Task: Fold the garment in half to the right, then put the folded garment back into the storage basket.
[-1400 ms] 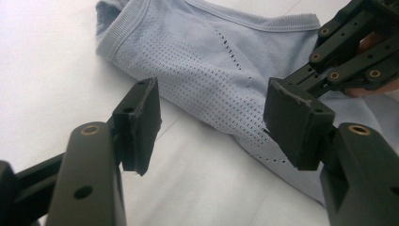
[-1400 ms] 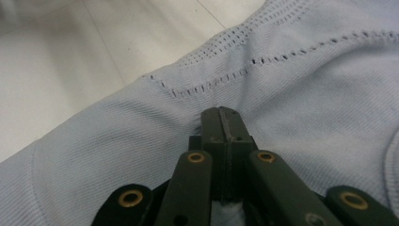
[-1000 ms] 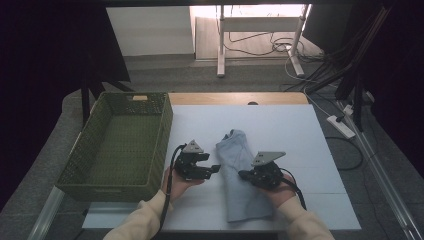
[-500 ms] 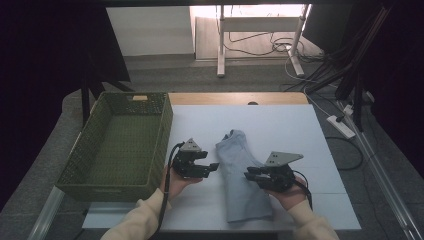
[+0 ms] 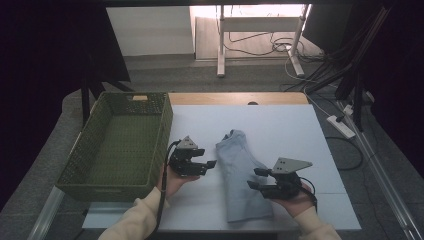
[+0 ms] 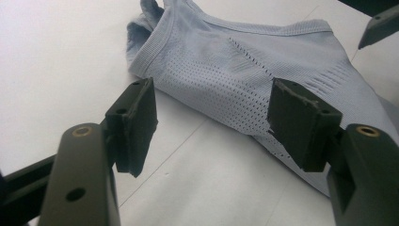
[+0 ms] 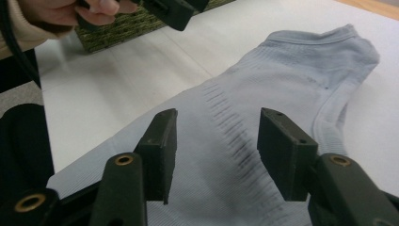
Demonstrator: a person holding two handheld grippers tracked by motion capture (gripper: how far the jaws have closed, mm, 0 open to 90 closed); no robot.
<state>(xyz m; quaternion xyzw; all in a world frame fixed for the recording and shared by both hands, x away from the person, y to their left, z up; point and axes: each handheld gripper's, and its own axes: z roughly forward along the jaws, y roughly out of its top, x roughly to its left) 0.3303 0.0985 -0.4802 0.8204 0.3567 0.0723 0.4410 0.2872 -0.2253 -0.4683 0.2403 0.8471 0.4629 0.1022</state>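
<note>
In the high view, a pale blue garment [image 5: 243, 172] lay folded lengthwise on the white table [image 5: 280, 125], just right of a green woven basket [image 5: 120, 145], probably so it could be tidied and then lifted across into the basket. The left gripper [image 5: 209, 164] hovered just beside the garment's left edge, held by a hand whose forearm came up from the bottom, its jaws apart and gripping nothing. The right gripper [image 5: 254, 178] sat at the garment's right edge, lower down; its jaws had just been opening, and no cloth was pinched between them. In the left gripper view, the jaws stood wide over bare table, pointed towards the garment's [image 6: 263, 70] ribbed edge, which lay a little beyond them, as if lined up for a fresh grasp. In the right gripper view, the parted jaws hung above the garment's [image 7: 282, 84] flat middle, pads clear of the fabric, while the left gripper [image 7: 176, 12] and its hand showed farther off near the basket [image 7: 127, 28].
</note>
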